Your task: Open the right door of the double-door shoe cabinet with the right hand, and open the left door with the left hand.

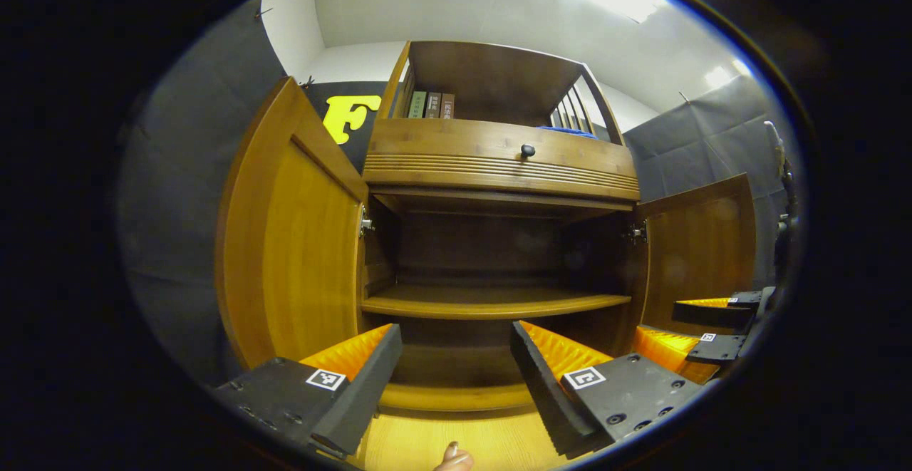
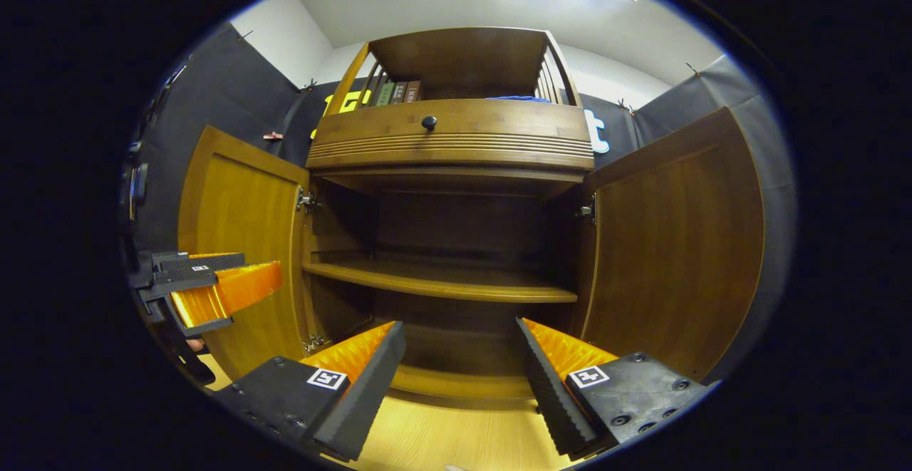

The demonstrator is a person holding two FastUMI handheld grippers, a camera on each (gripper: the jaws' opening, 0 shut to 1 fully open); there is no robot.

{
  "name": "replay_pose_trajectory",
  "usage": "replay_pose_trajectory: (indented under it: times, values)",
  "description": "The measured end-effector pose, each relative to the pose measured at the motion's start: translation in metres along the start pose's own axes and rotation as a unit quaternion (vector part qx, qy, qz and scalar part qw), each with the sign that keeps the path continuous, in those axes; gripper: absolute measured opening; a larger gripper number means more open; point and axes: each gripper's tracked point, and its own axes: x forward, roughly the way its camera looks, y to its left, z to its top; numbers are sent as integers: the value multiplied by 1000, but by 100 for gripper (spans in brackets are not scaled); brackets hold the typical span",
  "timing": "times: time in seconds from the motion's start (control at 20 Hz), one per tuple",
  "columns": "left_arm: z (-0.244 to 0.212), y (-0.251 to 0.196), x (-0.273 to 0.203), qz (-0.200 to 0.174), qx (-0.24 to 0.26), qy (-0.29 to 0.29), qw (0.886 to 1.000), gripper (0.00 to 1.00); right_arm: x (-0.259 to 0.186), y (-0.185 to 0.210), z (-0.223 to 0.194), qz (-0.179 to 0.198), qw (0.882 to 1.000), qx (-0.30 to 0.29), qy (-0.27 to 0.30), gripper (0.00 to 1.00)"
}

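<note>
Both doors of the shoe cabinet (image 2: 456, 193) stand swung out, so I judge the opening done on both sides and nothing left but to draw my hands away; my left gripper (image 1: 456, 378) has its fingers spread wide with nothing between them, and my right gripper (image 2: 459, 378) is likewise wide and empty.

In the left gripper view the left door (image 1: 288, 243) lies at about ten o'clock from my fingertips, apart from them; its long axis runs upright, hinges (image 1: 366, 226) on the edge next to the cabinet, inner face turned toward the middle; the free edge points out toward me. My left gripper is the nearer one to it.

In the right gripper view the right door (image 2: 677, 250) lies at about two o'clock from my right gripper, also apart; upright long axis, hinged at its inner edge, free edge swung out toward me and to the right. My other gripper shows there at nine o'clock, in front of the left door, fingers parted.

Between the doors the dark inside lies open at twelve o'clock, with a shelf (image 2: 442, 282) running across and a drawer knob (image 2: 429, 122) above it.
</note>
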Motion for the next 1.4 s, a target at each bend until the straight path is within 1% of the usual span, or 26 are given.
replay_pose_trajectory:
  times: [0.05,0.1,0.15,0.2,0.3,0.35,0.45,0.6,0.8,1.0,1.1,1.15,1.2,1.35,1.4]
  values:
    - [0,-2,3,-1,6,0,1000,95,2,-1,3,0,1000,3,-4,95]
    - [-1,-4,6,-4,11,2,1000,95,5,0,6,0,1000,3,-8,97]
    - [-1,-6,8,-6,10,1,1000,94,7,0,9,2,1000,2,-12,99]
    - [-1,-9,10,-10,6,1,1000,94,9,1,10,4,1000,0,-14,97]
    - [-3,-14,13,-19,-1,3,1000,94,11,-1,12,3,1000,-2,-14,97]
    - [-3,-14,14,-19,-1,4,1000,94,12,-1,11,3,1000,-2,-13,95]
    - [-6,-13,16,-18,2,10,1000,94,12,1,10,5,1000,-4,-11,98]
    - [-10,-12,18,-18,5,13,1000,95,13,3,10,9,1000,-6,-10,99]
    - [-13,-9,20,-18,5,17,1000,95,16,4,5,10,1000,-9,-4,95]
    - [-13,-9,19,-21,3,14,1000,95,17,4,2,10,1000,-12,0,99]
    - [-12,-8,19,-20,3,13,1000,95,17,4,1,11,1000,-13,2,99]
    - [-13,-8,20,-21,3,14,1000,95,17,5,1,12,1000,-13,3,97]
    - [-14,-9,20,-22,3,15,1000,94,17,4,0,12,1000,-13,4,99]
    - [-14,-9,21,-22,4,15,1000,95,16,1,2,7,1000,-12,1,99]
    - [-15,-10,20,-23,5,15,1000,95,15,1,4,7,1000,-11,-1,97]
